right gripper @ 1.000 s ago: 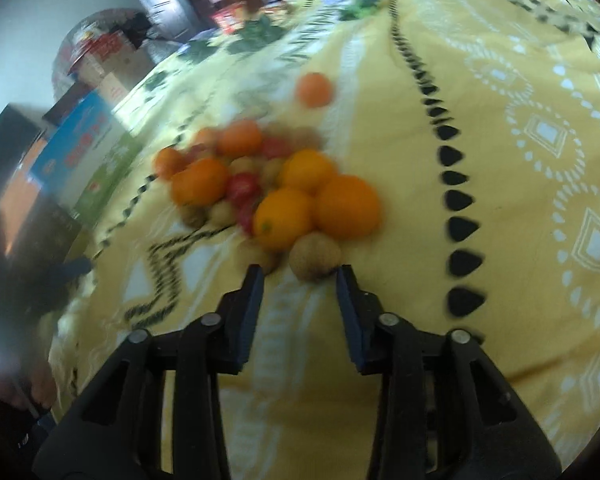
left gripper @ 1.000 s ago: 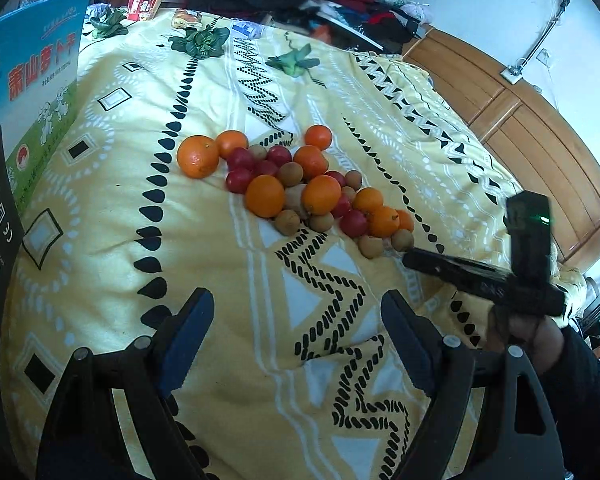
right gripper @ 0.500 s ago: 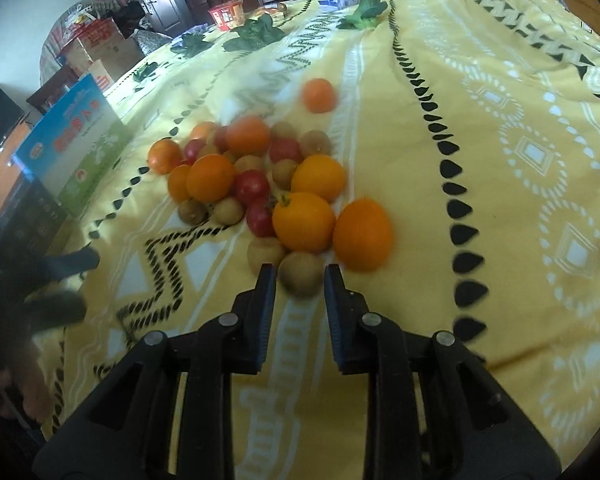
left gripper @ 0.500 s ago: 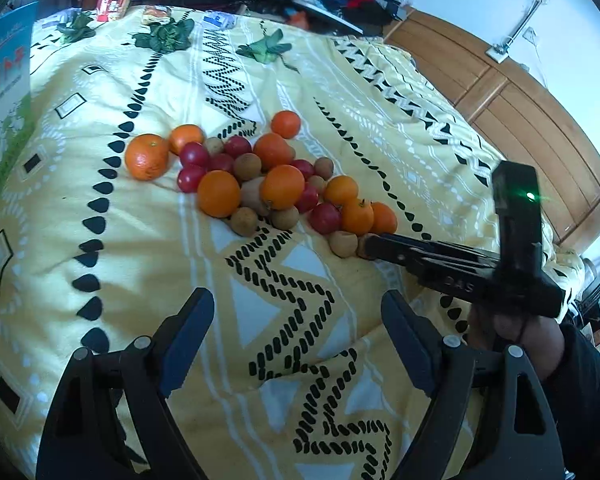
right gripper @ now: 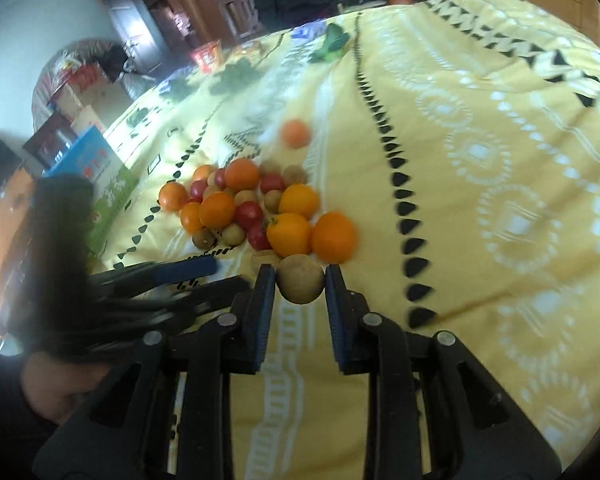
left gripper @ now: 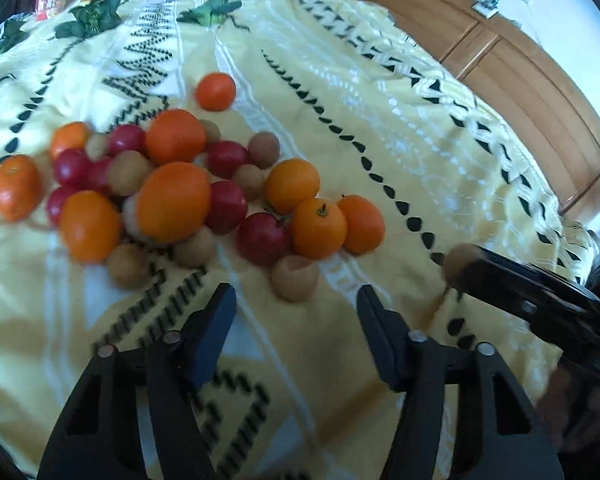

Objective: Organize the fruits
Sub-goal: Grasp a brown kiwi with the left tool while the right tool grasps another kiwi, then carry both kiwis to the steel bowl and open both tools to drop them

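Note:
A pile of oranges (left gripper: 174, 200), red fruits (left gripper: 263, 238) and small brown fruits lies on the yellow patterned bedspread (left gripper: 380, 128). My left gripper (left gripper: 295, 297) hovers at the pile's near edge with its jaws closing. One brown fruit (left gripper: 295, 278) sits just ahead of its fingertips, and the pads do not touch it. My right gripper (right gripper: 300, 280) is shut on another brown fruit (right gripper: 300, 283), held just off the pile's near edge. In the left wrist view that held fruit (left gripper: 458, 258) shows at the tip of the right gripper (left gripper: 466, 270).
A lone orange (left gripper: 216, 91) lies beyond the pile. Green leafy vegetables (left gripper: 92, 20) sit at the far end of the bed. A blue and green box (right gripper: 96, 168) stands at the left side. A wooden headboard (left gripper: 520, 80) borders the right. A hand (right gripper: 60, 376) holds the left gripper.
My left gripper came closer to the pile and its jaws narrowed. My right gripper shut on a brown fruit at the pile's edge and drew it a little away.

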`<move>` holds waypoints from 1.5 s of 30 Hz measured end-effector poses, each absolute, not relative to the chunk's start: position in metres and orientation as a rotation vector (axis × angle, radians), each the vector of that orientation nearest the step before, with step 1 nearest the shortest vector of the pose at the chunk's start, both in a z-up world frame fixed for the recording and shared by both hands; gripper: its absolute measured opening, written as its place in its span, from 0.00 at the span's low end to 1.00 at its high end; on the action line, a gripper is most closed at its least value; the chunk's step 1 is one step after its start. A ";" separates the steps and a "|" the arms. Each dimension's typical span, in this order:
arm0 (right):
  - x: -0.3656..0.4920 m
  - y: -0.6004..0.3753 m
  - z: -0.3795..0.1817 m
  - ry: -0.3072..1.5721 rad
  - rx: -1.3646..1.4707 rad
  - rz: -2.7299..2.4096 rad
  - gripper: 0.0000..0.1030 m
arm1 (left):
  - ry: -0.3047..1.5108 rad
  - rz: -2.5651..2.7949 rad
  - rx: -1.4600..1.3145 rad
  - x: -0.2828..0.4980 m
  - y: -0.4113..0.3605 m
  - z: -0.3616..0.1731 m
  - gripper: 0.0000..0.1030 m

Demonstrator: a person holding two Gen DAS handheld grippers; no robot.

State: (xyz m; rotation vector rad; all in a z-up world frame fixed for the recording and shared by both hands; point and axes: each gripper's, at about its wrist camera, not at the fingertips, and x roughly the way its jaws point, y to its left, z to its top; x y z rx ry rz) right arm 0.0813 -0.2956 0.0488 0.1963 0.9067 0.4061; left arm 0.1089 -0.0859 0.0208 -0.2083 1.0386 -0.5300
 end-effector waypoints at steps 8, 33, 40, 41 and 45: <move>0.085 -0.293 0.050 0.895 0.211 0.413 0.25 | 1.035 -0.476 -0.143 0.115 -0.105 0.013 0.25; -0.006 -0.044 0.210 0.630 -0.032 0.842 0.25 | 0.542 0.190 -0.297 -0.146 0.272 0.231 0.25; -0.052 0.080 0.228 0.617 -0.151 1.050 0.25 | 0.507 0.434 -0.395 -0.226 0.385 0.223 0.25; -0.057 0.095 0.225 0.627 -0.163 1.074 0.25 | 0.512 0.447 -0.410 -0.231 0.395 0.219 0.25; -0.073 0.143 0.208 0.690 -0.209 1.135 0.25 | 0.566 0.460 -0.437 -0.239 0.411 0.195 0.25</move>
